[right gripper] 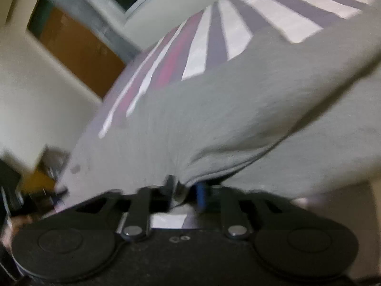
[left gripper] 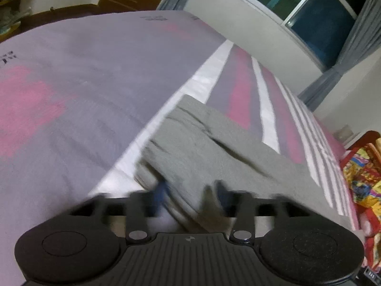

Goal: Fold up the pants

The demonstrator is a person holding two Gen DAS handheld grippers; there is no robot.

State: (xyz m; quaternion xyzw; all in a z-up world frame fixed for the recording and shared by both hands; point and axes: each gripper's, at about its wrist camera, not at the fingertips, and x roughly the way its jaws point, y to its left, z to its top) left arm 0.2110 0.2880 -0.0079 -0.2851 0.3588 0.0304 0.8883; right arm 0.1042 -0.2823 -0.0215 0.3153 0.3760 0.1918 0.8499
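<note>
The grey pants lie on the bed, rising from bottom centre; the left claw stands wide around them, and the right claw is narrow, pinching their edge.

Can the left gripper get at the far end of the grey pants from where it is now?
Probably not: the left gripper has its fingers astride the near edge of the grey fabric pants, and their far end lies well up the striped bedspread.

Pants lying on a bed, a gripper at each near edge.

The pants lie on the bedspread, stretching forward and right from the left gripper, whose fingers sit on either side of the near fabric edge. A window stands beyond the bed, ahead and right. The right gripper touches a fold of the pants; a door is ahead and left.
</note>
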